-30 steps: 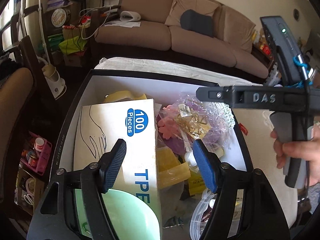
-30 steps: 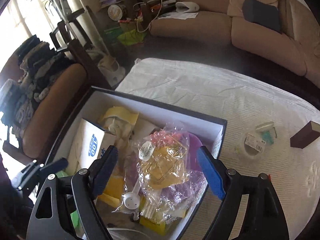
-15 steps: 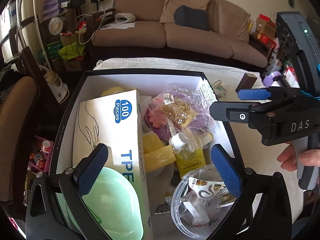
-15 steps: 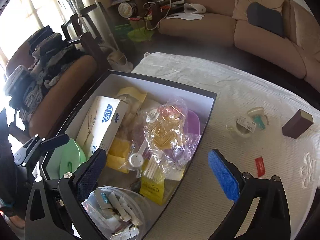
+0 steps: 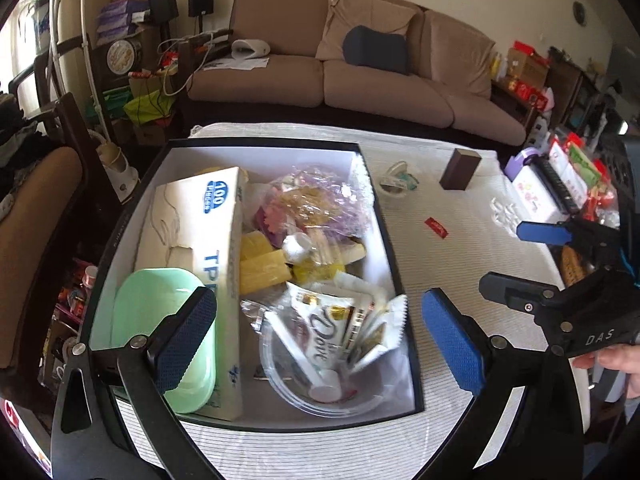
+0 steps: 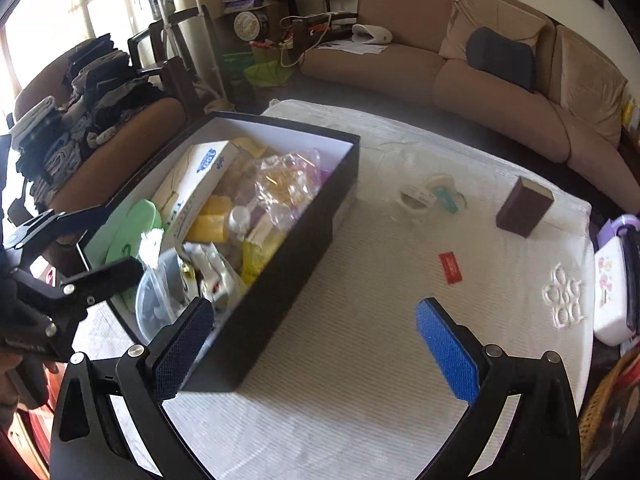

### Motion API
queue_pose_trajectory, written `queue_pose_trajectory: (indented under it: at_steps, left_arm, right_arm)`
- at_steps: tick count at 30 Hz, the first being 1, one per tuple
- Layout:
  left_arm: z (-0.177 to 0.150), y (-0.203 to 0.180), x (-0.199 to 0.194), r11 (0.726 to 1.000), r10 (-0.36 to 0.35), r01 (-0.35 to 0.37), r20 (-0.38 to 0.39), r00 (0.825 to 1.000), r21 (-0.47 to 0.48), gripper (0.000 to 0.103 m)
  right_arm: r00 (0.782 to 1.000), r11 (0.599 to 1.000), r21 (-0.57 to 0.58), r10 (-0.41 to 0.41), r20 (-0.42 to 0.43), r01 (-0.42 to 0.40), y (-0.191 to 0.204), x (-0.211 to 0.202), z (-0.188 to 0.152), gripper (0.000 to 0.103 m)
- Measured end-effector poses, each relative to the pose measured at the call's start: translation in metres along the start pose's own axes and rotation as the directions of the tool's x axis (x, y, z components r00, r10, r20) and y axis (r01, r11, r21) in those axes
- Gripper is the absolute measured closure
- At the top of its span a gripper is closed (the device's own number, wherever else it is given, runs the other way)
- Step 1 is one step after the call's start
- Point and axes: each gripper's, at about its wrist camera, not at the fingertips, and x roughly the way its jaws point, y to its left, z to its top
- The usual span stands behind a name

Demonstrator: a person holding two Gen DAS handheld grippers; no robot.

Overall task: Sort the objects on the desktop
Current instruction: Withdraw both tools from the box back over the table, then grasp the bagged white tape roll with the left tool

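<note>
A black box (image 5: 384,216) (image 6: 280,264) with a white inside stands on the white tablecloth. It holds a glove carton (image 5: 208,240), a green tray (image 5: 160,320), a clear bowl of sachets (image 5: 332,344) and a plastic bag of trinkets (image 5: 316,204). My left gripper (image 5: 320,344) is open above the box's near end. My right gripper (image 6: 316,348) is open above the cloth by the box's near right corner. On the cloth lie a tape roll (image 6: 416,200), a brown block (image 6: 524,208) and a red packet (image 6: 450,267).
A white lidded container (image 6: 610,292) stands at the table's right edge, next to a clear ring holder (image 6: 562,300). A sofa (image 5: 360,76) lies beyond the table. A chair piled with clothes (image 6: 80,120) stands on the left.
Both grippers have pulled back and up from the box and opened wider. The right gripper has swung right, over the cloth.
</note>
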Motion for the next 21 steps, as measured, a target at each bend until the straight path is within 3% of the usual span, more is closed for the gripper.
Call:
queue_pose_trajectory:
  at_steps: [9, 16, 21]
  left_arm:
    - [-0.015, -0.097, 0.023, 0.995, -0.062, 0.06, 0.02, 0.998, 0.078, 0.0]
    - [-0.018, -0.153, 0.072, 0.988, -0.106, 0.105, 0.003, 0.994, 0.115, 0.0]
    - [-0.017, -0.176, 0.123, 0.988, -0.09, 0.095, -0.045, 0.995, 0.125, 0.0]
  right_arm:
    - [0.99, 0.984, 0.154, -0.107, 0.097, 0.091, -0.091, -0.059, -0.099, 0.0]
    - [0.977, 0.966, 0.241, -0.137, 0.161, 0.096, -0.134, -0.068, -0.126, 0.0]
    - [0.977, 0.944, 0.328, -0.105, 0.186, 0.039, -0.163, -0.053, -0.137, 0.0]
